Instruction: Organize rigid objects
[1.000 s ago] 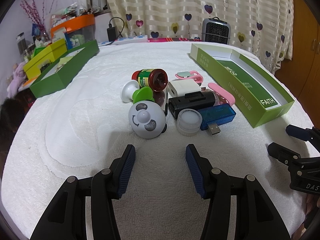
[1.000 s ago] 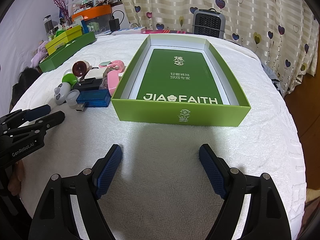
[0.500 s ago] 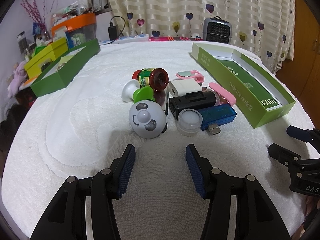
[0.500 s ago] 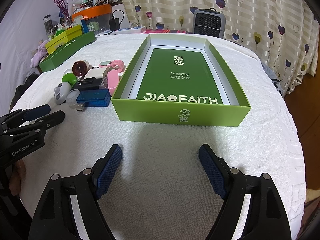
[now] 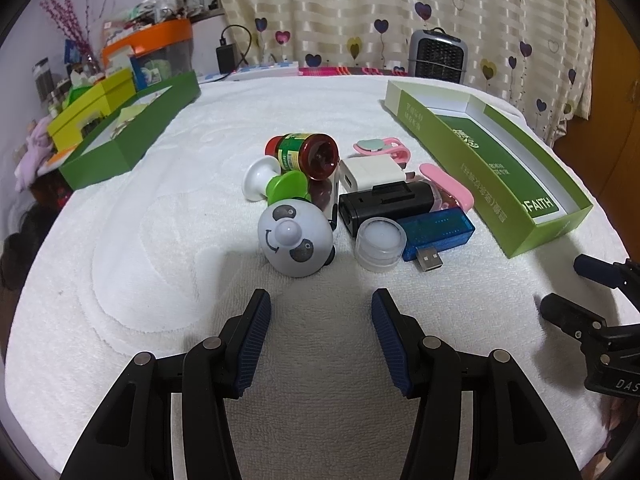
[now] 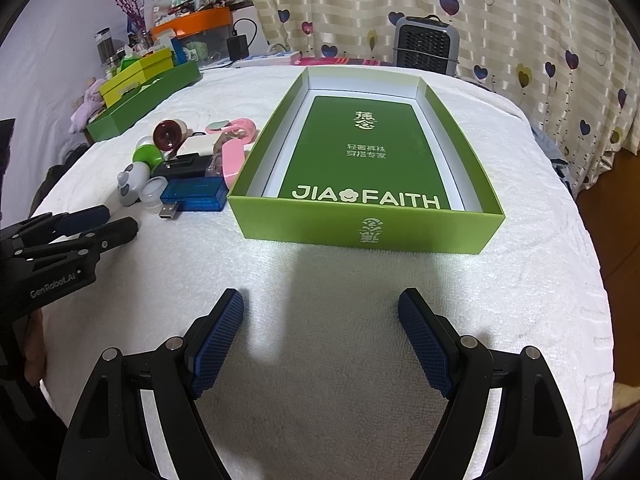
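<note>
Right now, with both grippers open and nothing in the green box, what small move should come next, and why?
Probably ease the left gripper forward onto the panda toy. It lies nearest, straight ahead of the open jaws, at the front of the pile. The green box holds nothing yet, and the right gripper hovers before it.

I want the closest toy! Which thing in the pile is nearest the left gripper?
The panda-face toy. It sits at the pile's front edge, right ahead of the open left gripper; the clear round cap lies slightly farther off.

Home room, heart-print curtains (image 5: pixel 400 12), small heater (image 5: pixel 438 56), cluttered shelf (image 5: pixel 132 56)
</note>
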Tool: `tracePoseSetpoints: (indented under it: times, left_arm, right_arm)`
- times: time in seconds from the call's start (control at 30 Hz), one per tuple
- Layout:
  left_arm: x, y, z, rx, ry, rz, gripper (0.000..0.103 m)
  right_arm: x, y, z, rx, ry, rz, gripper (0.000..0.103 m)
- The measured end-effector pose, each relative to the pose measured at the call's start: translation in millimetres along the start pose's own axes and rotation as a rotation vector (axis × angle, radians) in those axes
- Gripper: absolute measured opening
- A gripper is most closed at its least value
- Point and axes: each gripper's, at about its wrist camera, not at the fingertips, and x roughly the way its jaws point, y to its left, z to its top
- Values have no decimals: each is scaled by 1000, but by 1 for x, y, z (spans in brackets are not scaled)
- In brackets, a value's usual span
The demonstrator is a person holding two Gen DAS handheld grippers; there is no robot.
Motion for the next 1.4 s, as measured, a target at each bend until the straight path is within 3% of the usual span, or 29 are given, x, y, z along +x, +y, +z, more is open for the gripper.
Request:
tracePoseSetpoints:
  times: [0.37, 0.73, 1.0, 1.23, 1.4]
  left_arm:
    - [-14, -5, 4, 45, -30, 5, 52]
    - [-24, 19, 27, -26, -91, -12, 52]
    - [-10, 43, 42, -72, -100, -49, 52]
    - [5, 58, 50, -129, -75, -121, 52]
    - [9, 50, 49, -115, -55, -168, 52]
  right_arm:
    - [-13, 18, 2, -58, -26, 72, 80]
    - [-29, 46, 26, -121, -105, 109, 80]
    - [-22, 49, 46, -106, -108, 122, 80]
    - [-17, 57, 62, -130, -119, 134, 72]
    - [-12, 60, 71, -141, -125, 137, 59]
